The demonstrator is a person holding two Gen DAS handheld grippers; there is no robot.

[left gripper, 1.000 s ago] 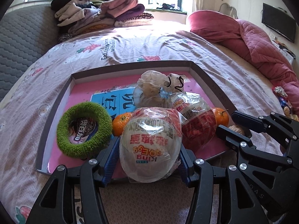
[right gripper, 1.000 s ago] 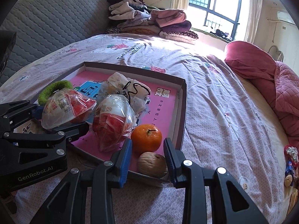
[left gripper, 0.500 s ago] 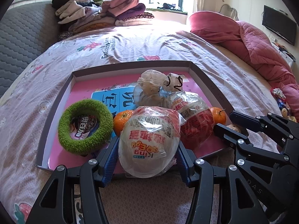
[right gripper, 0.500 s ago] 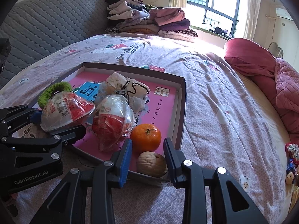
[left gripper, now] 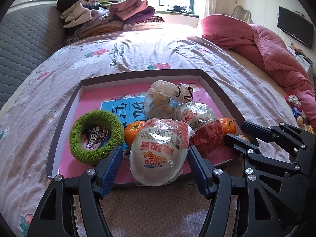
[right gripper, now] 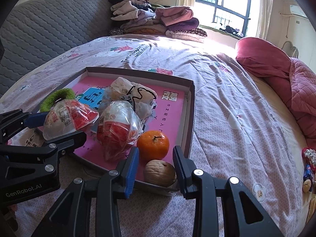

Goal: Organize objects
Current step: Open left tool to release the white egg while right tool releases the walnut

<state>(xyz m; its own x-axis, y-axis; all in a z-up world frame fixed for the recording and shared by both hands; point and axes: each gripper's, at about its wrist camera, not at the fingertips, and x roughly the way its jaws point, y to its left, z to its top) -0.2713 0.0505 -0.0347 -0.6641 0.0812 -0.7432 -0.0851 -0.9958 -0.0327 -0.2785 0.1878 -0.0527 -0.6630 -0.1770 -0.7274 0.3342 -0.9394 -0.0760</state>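
One change: the jaws of the left gripper [left gripper: 155, 153] are opening; half a second ago the blue pads were pressing the wrapped toy egg [left gripper: 158, 158], and now a gap shows on both sides of it.
Egg position: at the near edge of the tray [left gripper: 142, 73], lying partly over the near rim, just in front of a mandarin [left gripper: 134, 132] and touching a second wrapped egg [left gripper: 203, 126].
Egg movement: almost none between the pictures; it stays where it was set down.
Right gripper [right gripper: 156, 152]: unchanged, its jaws half apart at the near right corner of the tray, with the walnut [right gripper: 160, 172] between them; a gap shows on one side, so I judge it is not clamped.
Other contents of the tray: a green ring [left gripper: 94, 136] at the near left, a tied plastic bag [left gripper: 164, 100] in the middle, another mandarin [right gripper: 153, 147] just behind the walnut.
Meaning for the task: the egg is probably delivered and this step is closing; the left hand can soon draw back.
Risk: the egg is round and sits on the rim, so it may roll out toward the bed cover when the pads leave.
Remaining work: cannot tell; few loose things show outside the tray.
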